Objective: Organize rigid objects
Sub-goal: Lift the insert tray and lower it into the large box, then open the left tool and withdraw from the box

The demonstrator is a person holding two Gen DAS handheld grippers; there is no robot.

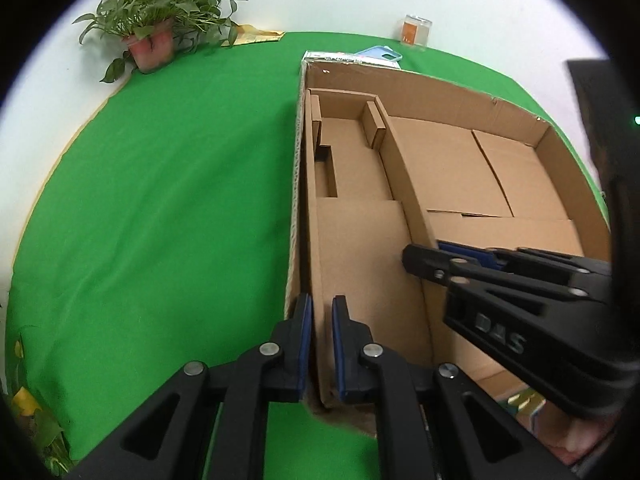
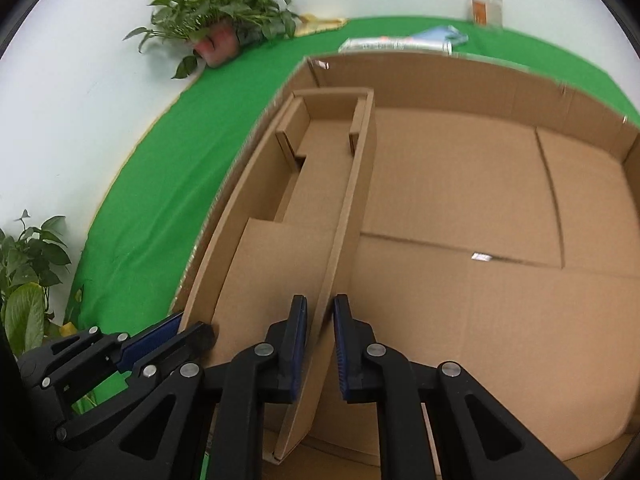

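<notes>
A narrow open cardboard box (image 1: 360, 248) (image 2: 280, 248) lies inside a large shallow cardboard box (image 1: 500, 176) (image 2: 480, 200), against its left wall. My left gripper (image 1: 321, 344) straddles the left walls of both boxes, with a small gap at each pad. My right gripper (image 2: 320, 344) straddles the narrow box's right wall, also slightly apart; it also shows in the left wrist view (image 1: 424, 260). The left gripper shows in the right wrist view (image 2: 172, 336) at lower left.
The boxes sit on a green tablecloth (image 1: 180, 200). A potted plant (image 1: 154, 20) stands at the back left. A blue phone case (image 1: 380, 54), a flat packet (image 2: 394, 45) and a clear jar (image 1: 416, 32) lie behind the big box. More leaves (image 2: 28, 280) sit at the left.
</notes>
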